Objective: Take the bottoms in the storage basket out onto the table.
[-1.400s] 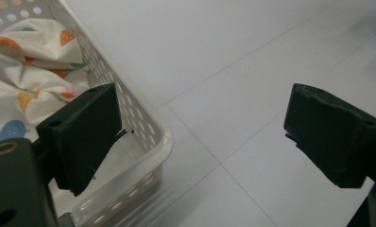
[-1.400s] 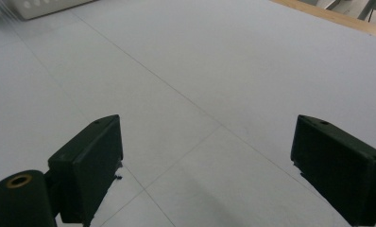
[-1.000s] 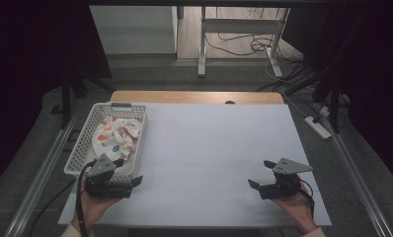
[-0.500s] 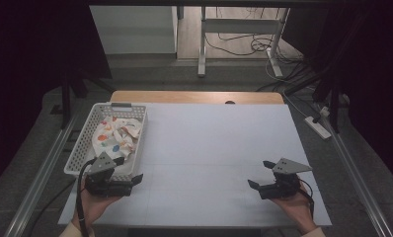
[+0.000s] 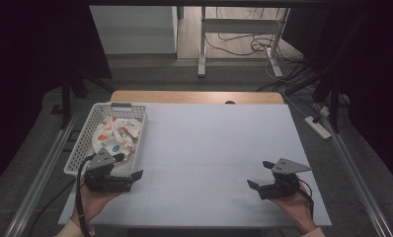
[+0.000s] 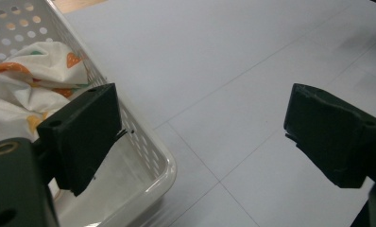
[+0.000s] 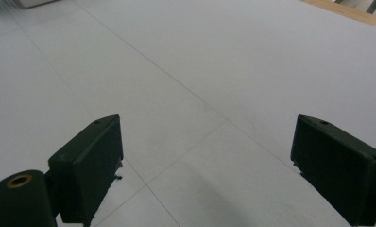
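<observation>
The left gripper (image 5: 127,167) hovers with its jaws spread wide and empty at the near corner of the white perforated plastic basket (image 5: 80,148), and the crumpled white cloth with orange, green and blue spots (image 5: 114,137) lies inside just beyond and to the left of those jaws. To lift it well, I judge the claw should swing left over the rim, dip into a raised fold and pinch soft fabric only, clear of the stiff wall. The right gripper (image 5: 262,176), jaws likewise apart, waits well off to the right above the smooth pale grey table (image 5: 219,143).
</observation>
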{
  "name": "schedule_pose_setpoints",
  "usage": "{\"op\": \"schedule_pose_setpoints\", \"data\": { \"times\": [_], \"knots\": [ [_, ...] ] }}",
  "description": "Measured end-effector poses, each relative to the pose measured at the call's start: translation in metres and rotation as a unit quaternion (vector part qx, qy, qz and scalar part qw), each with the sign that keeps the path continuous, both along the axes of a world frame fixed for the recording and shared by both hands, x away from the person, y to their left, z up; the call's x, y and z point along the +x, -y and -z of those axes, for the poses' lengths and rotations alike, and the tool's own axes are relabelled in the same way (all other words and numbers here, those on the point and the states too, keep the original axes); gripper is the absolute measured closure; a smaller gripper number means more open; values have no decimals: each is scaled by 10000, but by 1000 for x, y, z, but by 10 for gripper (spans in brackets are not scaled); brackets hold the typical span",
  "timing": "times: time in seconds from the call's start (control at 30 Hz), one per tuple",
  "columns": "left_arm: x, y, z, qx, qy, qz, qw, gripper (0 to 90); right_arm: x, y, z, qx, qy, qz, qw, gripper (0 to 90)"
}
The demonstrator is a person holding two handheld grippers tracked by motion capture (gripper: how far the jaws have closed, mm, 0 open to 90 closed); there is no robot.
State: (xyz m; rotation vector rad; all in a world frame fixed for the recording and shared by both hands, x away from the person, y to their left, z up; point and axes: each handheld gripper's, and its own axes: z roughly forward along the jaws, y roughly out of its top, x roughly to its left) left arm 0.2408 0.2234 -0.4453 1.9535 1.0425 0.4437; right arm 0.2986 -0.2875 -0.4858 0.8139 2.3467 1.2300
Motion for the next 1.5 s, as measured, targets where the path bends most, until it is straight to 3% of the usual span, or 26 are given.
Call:
{"op": "schedule_pose_setpoints", "data": {
  "times": [0.53,1.5],
  "knots": [
    [11,2,-9,-82,56,26,9999,112,1,-1,1,-51,-12,3,10000,101],
    [40,-1,-14,-138,-58,-34,9999,121,1,-1,3,-89,-9,-6,10000,100]
  ]
}}
